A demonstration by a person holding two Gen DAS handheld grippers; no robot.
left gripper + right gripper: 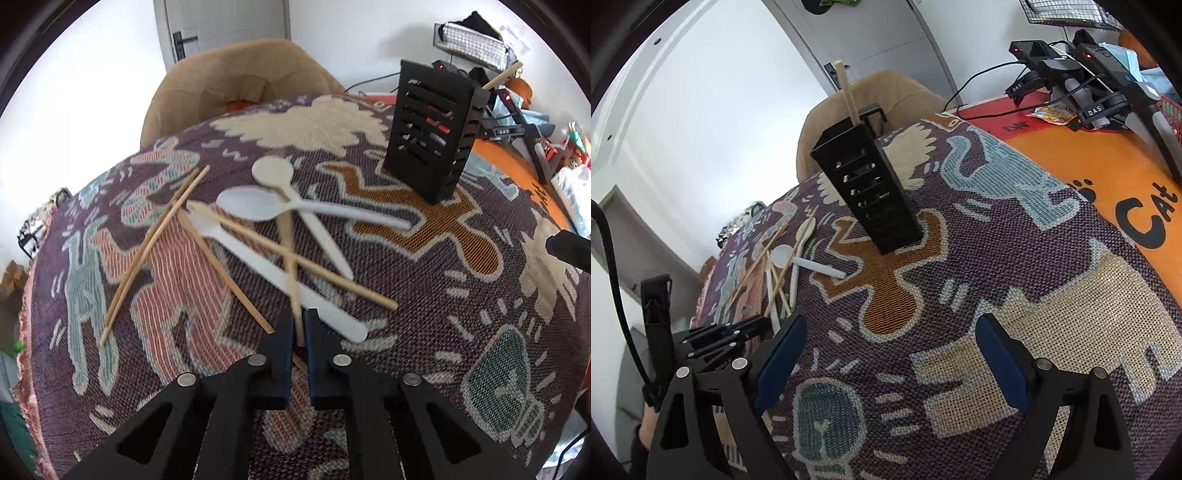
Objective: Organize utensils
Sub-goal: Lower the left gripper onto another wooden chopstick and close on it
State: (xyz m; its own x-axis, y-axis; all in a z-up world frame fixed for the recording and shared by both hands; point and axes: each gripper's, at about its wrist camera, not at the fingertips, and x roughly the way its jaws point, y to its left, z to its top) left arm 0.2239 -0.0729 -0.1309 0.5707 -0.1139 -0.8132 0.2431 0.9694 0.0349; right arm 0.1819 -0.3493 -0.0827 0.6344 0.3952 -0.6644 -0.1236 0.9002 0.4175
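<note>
A pile of utensils lies on the patterned cloth: a white spoon (251,205), a beige spoon (273,171), a white knife (280,273) and several wooden chopsticks (147,247). My left gripper (299,332) is shut on the near end of one chopstick (290,258) that lies across the pile. A black slotted utensil holder (432,133) stands at the far right with one chopstick (504,75) in it. My right gripper (890,354) is open and empty over the cloth, in front of the holder (871,188). The pile also shows in the right wrist view (783,266).
The woven patterned cloth (480,332) covers the table. A tan chair back (240,88) stands behind it. An orange mat (1108,177) lies to the right with chargers and cables (1071,74). A light panel (476,44) stands at the back right.
</note>
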